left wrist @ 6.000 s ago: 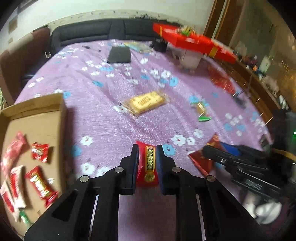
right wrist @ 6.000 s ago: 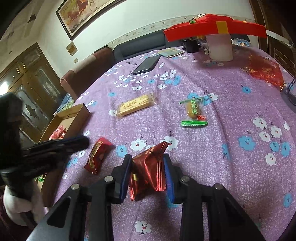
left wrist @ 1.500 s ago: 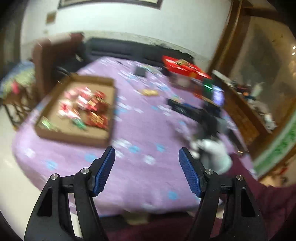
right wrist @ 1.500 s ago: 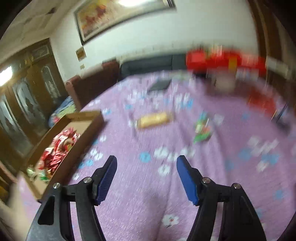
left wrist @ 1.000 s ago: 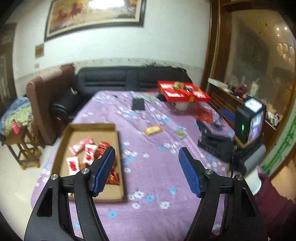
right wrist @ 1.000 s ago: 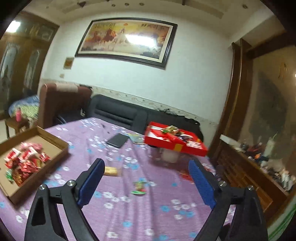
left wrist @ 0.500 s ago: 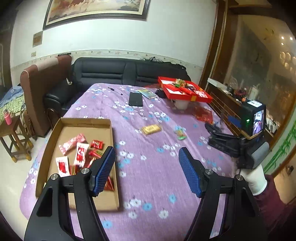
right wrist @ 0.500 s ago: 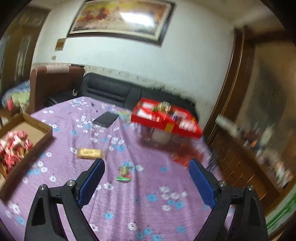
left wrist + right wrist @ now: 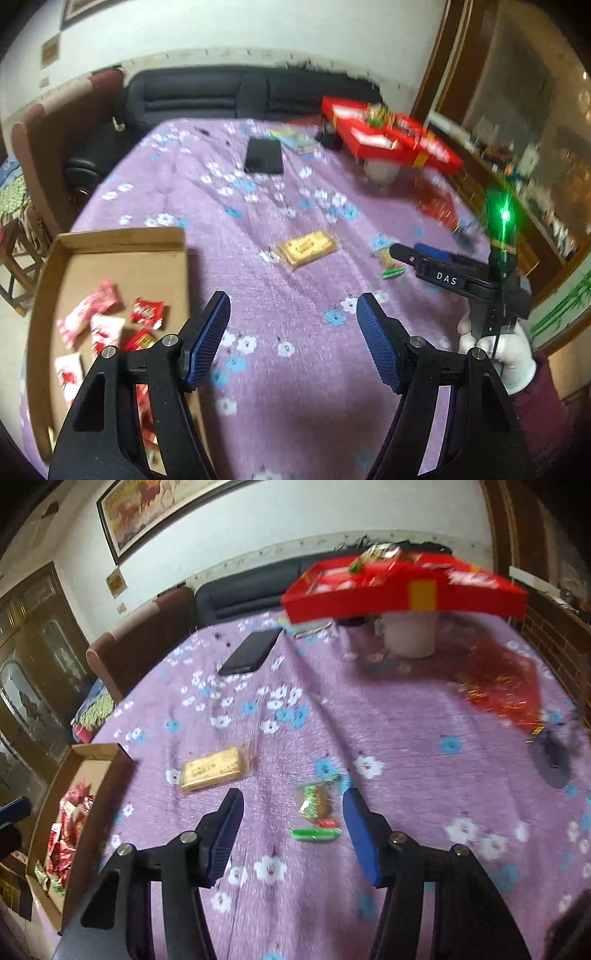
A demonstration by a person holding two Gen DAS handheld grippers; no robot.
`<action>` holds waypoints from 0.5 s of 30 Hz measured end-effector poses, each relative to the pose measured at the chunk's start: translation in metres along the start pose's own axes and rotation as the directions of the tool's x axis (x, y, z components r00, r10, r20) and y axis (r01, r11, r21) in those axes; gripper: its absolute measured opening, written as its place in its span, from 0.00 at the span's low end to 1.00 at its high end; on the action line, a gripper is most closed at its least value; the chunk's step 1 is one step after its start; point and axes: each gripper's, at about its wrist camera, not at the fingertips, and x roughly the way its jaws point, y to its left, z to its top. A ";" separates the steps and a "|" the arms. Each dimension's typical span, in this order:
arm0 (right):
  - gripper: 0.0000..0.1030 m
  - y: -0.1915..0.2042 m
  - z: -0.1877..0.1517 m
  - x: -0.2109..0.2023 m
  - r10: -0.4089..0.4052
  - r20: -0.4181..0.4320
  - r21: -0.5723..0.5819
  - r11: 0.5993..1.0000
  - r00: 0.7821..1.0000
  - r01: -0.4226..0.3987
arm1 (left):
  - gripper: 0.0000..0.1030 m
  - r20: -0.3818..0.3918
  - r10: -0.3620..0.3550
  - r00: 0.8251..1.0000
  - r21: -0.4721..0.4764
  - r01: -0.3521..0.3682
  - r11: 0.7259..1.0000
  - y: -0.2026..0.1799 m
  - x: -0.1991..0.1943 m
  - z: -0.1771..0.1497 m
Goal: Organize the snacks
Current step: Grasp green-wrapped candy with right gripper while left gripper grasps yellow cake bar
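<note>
My left gripper (image 9: 293,314) hangs open and empty over the purple flowered cloth, beside a cardboard box (image 9: 122,236) that holds several red snack packets (image 9: 146,312). A gold-wrapped bar (image 9: 308,249) lies ahead of it. My right gripper (image 9: 293,805) points down at a small green-and-brown wrapped snack (image 9: 317,808). Its jaws are closing, and the snack lies on the cloth in the gap, nearer the right finger, with no pad touching it. The gold bar (image 9: 214,768) lies to the left of this gripper. In the left wrist view the right gripper (image 9: 406,253) hovers by that green snack (image 9: 391,262).
A red tray (image 9: 402,590) of sweets rests on a white cup (image 9: 408,637) at the far side. Near it lie a black phone (image 9: 251,651) and a red foil bag (image 9: 506,690). A sofa (image 9: 236,92) stands beyond the table. A white-gloved hand (image 9: 495,350) holds the right gripper.
Both grippers have dropped closer to the table. The right jaws have narrowed, and the green snack now shows between them. The left jaws keep the same width.
</note>
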 end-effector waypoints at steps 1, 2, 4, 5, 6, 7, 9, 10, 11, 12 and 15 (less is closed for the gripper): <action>0.54 0.001 -0.001 0.010 -0.008 -0.012 -0.005 1.000 1.000 0.008 | 0.70 -0.025 0.006 1.000 0.019 -0.006 1.000 -0.003 0.014 0.004; 0.52 0.001 -0.001 0.020 -0.009 -0.026 -0.009 1.000 1.000 0.009 | 0.70 -0.043 0.011 0.999 0.032 -0.010 0.999 -0.006 0.024 0.006; 0.43 0.000 -0.003 0.035 -0.008 -0.052 -0.011 1.000 0.999 0.008 | 0.70 -0.077 0.009 0.997 0.057 -0.005 0.998 -0.010 0.046 0.013; 0.39 -0.002 -0.004 0.042 -0.002 -0.062 -0.009 1.000 0.998 0.001 | 0.70 -0.088 0.005 0.996 0.070 0.001 0.998 -0.012 0.056 0.017; 0.35 -0.004 -0.004 0.046 0.007 -0.070 -0.004 1.000 0.998 -0.008 | 0.70 -0.099 0.011 0.995 0.088 -0.003 0.996 -0.015 0.067 0.022; 0.31 -0.006 -0.005 0.048 0.018 -0.069 0.004 1.000 0.997 -0.017 | 0.70 -0.106 0.020 0.994 0.108 -0.008 0.994 -0.018 0.077 0.026; 0.30 -0.012 -0.006 0.049 0.039 -0.072 0.021 0.999 0.997 -0.038 | 0.70 -0.110 0.038 0.993 0.162 -0.019 0.987 -0.025 0.096 0.033; 0.30 -0.015 -0.007 0.049 0.050 -0.075 0.028 0.998 0.996 -0.048 | 0.70 -0.108 0.050 0.993 0.191 -0.028 0.981 -0.029 0.104 0.037; 0.30 -0.016 -0.006 0.050 0.056 -0.076 0.031 0.998 0.996 -0.054 | 0.70 -0.109 0.061 0.992 0.229 -0.034 0.973 -0.034 0.113 0.040; 0.30 -0.019 -0.006 0.050 0.062 -0.078 0.035 0.998 0.995 -0.060 | 0.70 -0.105 0.073 0.992 0.273 -0.042 0.961 -0.039 0.121 0.044; 0.30 -0.021 -0.006 0.048 0.079 -0.085 0.042 0.996 0.993 -0.076 | 0.70 -0.088 0.083 0.993 0.363 -0.045 0.931 -0.050 0.137 0.053</action>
